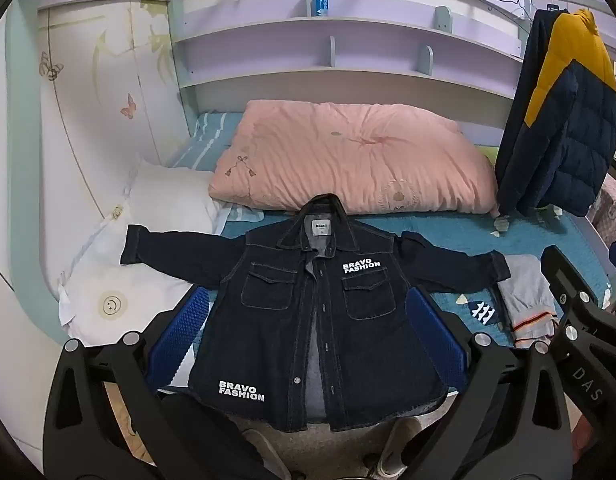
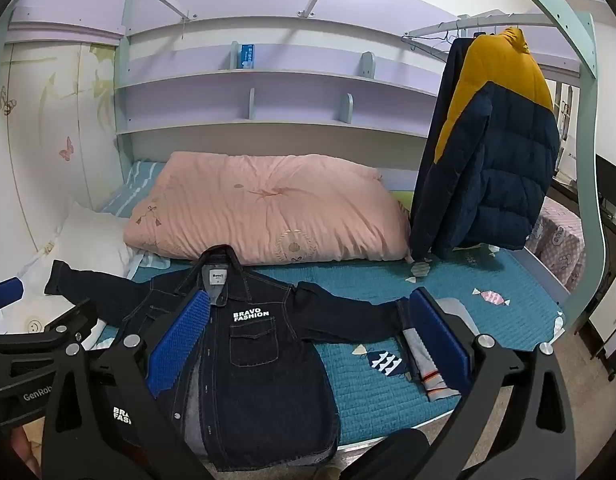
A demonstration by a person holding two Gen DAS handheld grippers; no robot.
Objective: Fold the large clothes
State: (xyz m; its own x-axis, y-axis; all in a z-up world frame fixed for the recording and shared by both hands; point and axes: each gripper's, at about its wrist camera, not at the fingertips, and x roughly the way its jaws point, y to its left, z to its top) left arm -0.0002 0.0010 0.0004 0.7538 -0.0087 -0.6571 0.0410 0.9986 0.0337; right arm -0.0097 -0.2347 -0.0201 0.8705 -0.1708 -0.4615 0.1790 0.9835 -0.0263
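Observation:
A dark denim jacket [image 1: 267, 360] [image 2: 259, 380] with white "BRAVO FASHION" print lies front up on the teal bed cover [image 1: 448, 240]. Both sleeves are spread sideways, the front is partly unbuttoned, and the hem hangs over the bed's near edge. My left gripper [image 1: 308, 340] hovers open in front of the jacket's body, its blue pads [image 1: 179, 336] wide apart with nothing gripped. My right gripper [image 2: 308, 340] is also open, over the jacket's right half and right sleeve. Neither gripper touches the cloth as far as I can see.
A small grey garment [image 1: 528, 304] [image 2: 428, 364] with an orange stripe lies by the right cuff. Behind the jacket sits a folded pink duvet [image 1: 348, 156], with a white pillow [image 1: 119, 280] at left. A navy and yellow puffer jacket [image 2: 496, 152] hangs at right. Shelves line the back wall.

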